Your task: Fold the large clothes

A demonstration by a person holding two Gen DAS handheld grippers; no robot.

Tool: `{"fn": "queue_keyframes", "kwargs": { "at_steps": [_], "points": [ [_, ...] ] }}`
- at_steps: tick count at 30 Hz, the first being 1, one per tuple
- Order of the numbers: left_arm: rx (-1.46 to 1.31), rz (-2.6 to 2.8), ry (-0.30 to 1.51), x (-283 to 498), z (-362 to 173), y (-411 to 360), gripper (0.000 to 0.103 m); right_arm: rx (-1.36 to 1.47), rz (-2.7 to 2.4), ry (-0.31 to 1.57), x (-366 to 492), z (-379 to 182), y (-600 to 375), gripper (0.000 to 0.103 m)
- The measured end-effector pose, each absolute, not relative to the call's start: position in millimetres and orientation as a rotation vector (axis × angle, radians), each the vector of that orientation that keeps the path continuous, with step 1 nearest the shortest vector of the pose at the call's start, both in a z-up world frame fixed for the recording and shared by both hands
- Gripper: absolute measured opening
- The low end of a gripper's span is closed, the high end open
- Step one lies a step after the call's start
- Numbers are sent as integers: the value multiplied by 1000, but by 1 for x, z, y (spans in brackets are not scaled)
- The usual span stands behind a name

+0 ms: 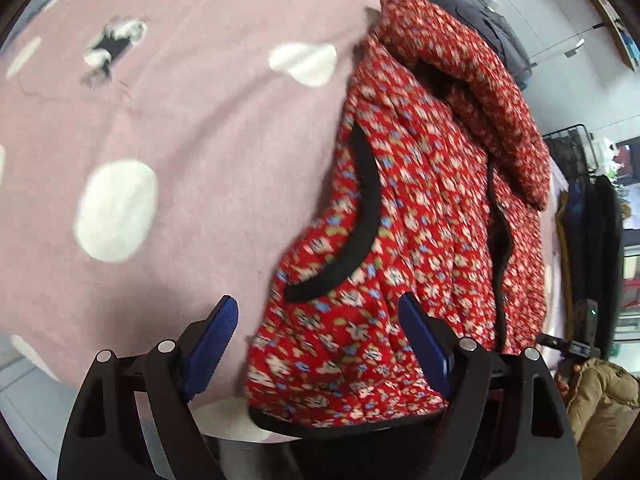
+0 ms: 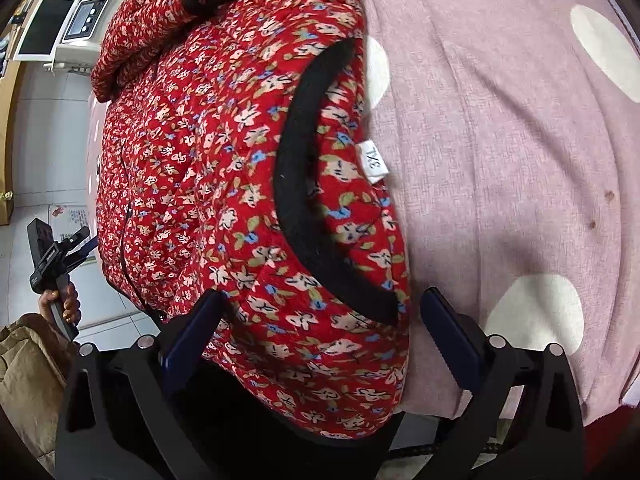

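Observation:
A red floral quilted jacket [image 1: 420, 220] with black trim lies on a pink cloth with white dots [image 1: 180, 140]. My left gripper [image 1: 320, 320] is open, its blue pads on either side of the jacket's near hem corner. In the right wrist view the same jacket [image 2: 208, 152] shows a black-edged pocket [image 2: 296, 200] and a white 3XL tag [image 2: 374, 160]. My right gripper [image 2: 320, 320] is open, its jaws on either side of the jacket's near edge, above the pink cloth [image 2: 500, 140]. The left gripper [image 2: 78, 246] also shows there, at the far left.
A dark garment [image 1: 480, 12] lies beyond the jacket. A tan puffy coat [image 1: 600, 408] sits at the lower right of the left wrist view, and dark clothes hang on a rack [image 1: 592, 208]. White devices [image 2: 80, 20] stand on a shelf in the right wrist view.

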State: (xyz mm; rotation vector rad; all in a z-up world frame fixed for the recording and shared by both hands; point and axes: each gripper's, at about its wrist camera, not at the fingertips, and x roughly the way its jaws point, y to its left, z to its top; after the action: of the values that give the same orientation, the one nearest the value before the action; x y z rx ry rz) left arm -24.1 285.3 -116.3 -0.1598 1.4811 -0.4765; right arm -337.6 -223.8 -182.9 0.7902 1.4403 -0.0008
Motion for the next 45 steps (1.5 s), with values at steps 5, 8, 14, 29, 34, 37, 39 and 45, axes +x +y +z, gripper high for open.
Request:
{"fn": "queue_keyframes", "kwargs": {
  "at_steps": [5,8,14,29,34,37,39,45],
  "points": [
    [-81,-540,1545,-34,-146,260,84,819,1,1452,-326,-186,-210,97],
    [-45,-562,1534,-39,-155,253,89,856,1,1481,-339,-194,-205,96],
    [-42,-658,1565,-43,-150,262,87,845,14,1500,-362,-201,-191,90],
    [141,-836,1528,-67,-108,226,26,629,59,1507,-352,-150,-157,15],
    [103,-861,1543,-81,-99,240,24,700,66,1518,-362,-140,-160,14],
    [23,-836,1541,-81,-99,250,23,753,39,1513,-359,-145,-168,14],
    [-39,-795,1552,-73,-109,244,23,793,16,1494,-342,-150,-173,14],
    [-98,-770,1493,-28,-94,219,23,847,88,1337,-283,-126,-199,13]
  ]
}}
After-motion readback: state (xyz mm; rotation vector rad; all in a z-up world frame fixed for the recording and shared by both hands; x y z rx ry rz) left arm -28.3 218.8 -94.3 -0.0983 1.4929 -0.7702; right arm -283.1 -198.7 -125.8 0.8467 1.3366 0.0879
